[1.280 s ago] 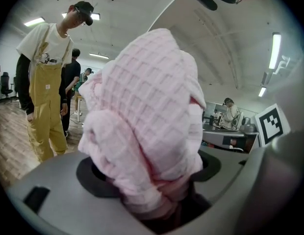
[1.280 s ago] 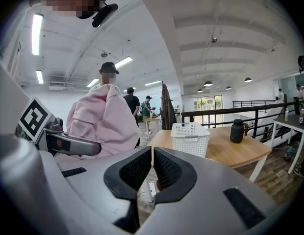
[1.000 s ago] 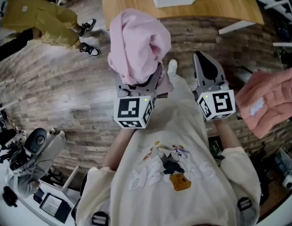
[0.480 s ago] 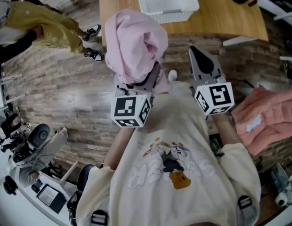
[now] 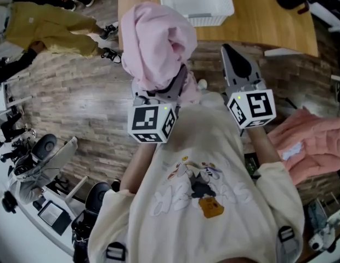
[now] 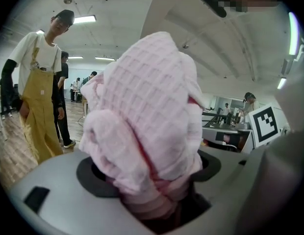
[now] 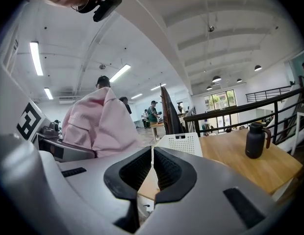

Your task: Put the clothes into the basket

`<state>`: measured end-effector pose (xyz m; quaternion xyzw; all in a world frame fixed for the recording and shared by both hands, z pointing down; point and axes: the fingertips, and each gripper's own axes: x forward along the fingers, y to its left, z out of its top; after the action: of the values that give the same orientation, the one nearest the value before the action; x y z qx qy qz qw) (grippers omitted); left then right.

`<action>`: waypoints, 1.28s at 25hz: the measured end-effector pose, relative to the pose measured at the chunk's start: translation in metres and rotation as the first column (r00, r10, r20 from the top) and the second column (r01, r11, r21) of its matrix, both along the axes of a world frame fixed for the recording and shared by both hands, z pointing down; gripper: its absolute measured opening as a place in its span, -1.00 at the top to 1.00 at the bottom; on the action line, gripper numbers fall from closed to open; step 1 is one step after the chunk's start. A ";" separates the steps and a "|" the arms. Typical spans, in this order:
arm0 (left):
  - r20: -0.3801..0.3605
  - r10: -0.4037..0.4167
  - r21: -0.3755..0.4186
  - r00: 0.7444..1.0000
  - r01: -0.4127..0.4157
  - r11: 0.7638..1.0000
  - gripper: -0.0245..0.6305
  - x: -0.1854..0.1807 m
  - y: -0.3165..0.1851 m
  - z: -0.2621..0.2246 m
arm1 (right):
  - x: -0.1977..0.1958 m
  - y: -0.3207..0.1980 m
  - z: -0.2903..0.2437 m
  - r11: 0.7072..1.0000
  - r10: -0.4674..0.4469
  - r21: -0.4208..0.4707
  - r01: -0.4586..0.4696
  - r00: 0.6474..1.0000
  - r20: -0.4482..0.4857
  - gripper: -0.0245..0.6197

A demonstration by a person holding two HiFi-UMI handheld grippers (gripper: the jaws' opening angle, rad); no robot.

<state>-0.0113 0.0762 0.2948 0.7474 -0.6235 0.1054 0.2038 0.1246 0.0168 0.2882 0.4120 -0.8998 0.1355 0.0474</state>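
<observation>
My left gripper [image 5: 162,89] is shut on a pale pink garment [image 5: 158,44] that bunches up over its jaws; in the left gripper view the pink garment [image 6: 147,126] fills the middle and hides the fingertips. The white perforated basket [image 5: 196,1] stands on the wooden table [image 5: 268,21] just beyond the garment. My right gripper [image 5: 236,64] is held beside the left one, shut with nothing in it; the right gripper view shows its black pads [image 7: 164,168] together, the basket [image 7: 181,145] behind them and the pink garment [image 7: 100,124] to the left.
A salmon-pink garment [image 5: 315,149] lies at the right. A person in yellow overalls [image 5: 46,26] stands on the plank floor at the upper left. A dark flask [image 7: 255,140] stands on the table. Equipment [image 5: 35,163] sits at the lower left.
Both grippers have come closer to the table and basket, the left still carrying the pink garment. The salmon garment now lies lower at the right of the head view.
</observation>
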 end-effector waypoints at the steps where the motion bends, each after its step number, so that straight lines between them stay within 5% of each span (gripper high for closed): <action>1: 0.002 0.000 0.001 1.000 0.000 1.000 -0.22 0.001 -0.003 0.000 | 0.000 -0.003 0.000 1.000 -0.003 0.000 0.003 1.000 0.003 0.84; 32: -0.099 0.109 -0.031 0.989 -0.113 0.993 -0.22 -0.006 -0.143 0.005 | -0.056 -0.117 0.004 1.000 0.012 -0.013 -0.012 1.000 0.004 0.83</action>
<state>-0.0168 -0.0672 0.2999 0.7813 -0.5682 0.0915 0.2413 0.0691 -0.0998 0.2926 0.4170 -0.8964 0.1424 0.0472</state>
